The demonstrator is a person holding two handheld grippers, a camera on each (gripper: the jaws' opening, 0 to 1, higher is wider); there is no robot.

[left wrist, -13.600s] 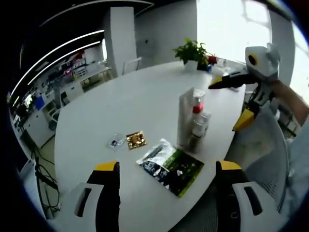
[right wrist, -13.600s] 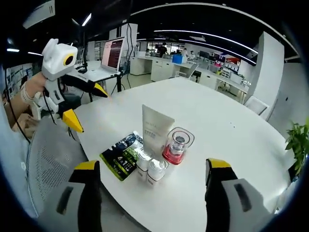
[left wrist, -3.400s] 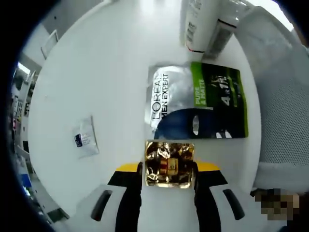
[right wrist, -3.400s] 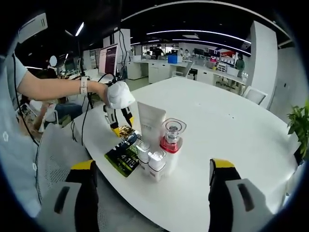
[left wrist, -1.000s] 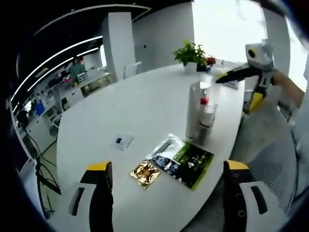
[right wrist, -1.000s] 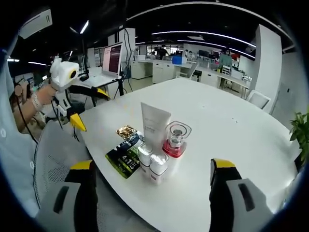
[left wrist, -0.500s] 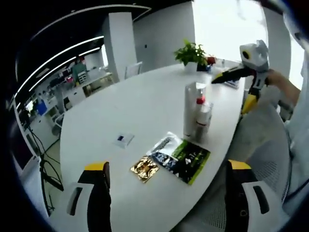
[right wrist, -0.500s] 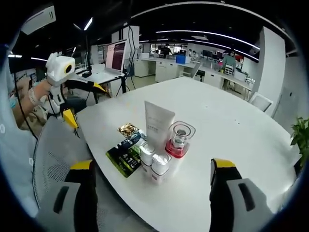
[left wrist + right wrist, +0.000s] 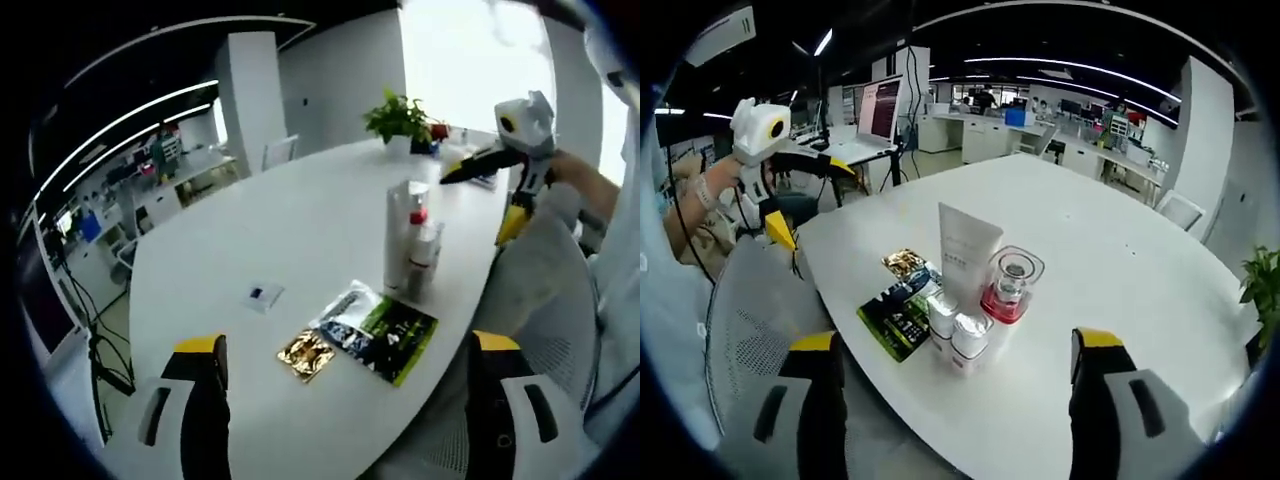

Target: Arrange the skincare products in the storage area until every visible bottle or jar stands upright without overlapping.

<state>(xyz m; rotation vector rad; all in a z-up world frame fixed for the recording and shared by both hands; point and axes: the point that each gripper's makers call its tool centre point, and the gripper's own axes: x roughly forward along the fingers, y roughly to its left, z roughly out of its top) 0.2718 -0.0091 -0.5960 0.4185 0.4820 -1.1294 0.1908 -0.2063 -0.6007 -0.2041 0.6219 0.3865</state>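
Skincare products stand in a tight cluster near the chair-side edge of the white oval table (image 9: pixel 1120 250): a tall white tube (image 9: pixel 967 252), a clear-capped bottle with a red base (image 9: pixel 1009 284) just beside it, and two small white-capped bottles (image 9: pixel 957 333) in front, all upright in our right gripper view. From our left gripper view the same cluster (image 9: pixel 408 240) reads as one narrow stack, the tube hiding most of the rest, with a red patch showing at mid height.

Beside the cluster lie a green and silver sachet (image 9: pixel 377 331) and a gold foil packet (image 9: pixel 306 353), whose edges we see touching or slightly overlapping. Our left gripper view also gives us a small clear sachet (image 9: pixel 263 294) lying alone, well apart on the bare tabletop.

Our left gripper (image 9: pixel 350 400) has its jaws spread wide and carries nothing; it hangs off the table's near edge. Our right gripper (image 9: pixel 955 395) is likewise wide apart and bare. Each shows in the other's view, held in a hand off the table's edge, jaws apart.

A potted plant (image 9: pixel 400 115) sits at the table's far end by bright windows. A mesh chair back (image 9: pixel 755 330) stands at the table edge. Behind, in our right gripper view, is an open office with desks, a lit monitor (image 9: pixel 880 110) and ceiling strip lights.
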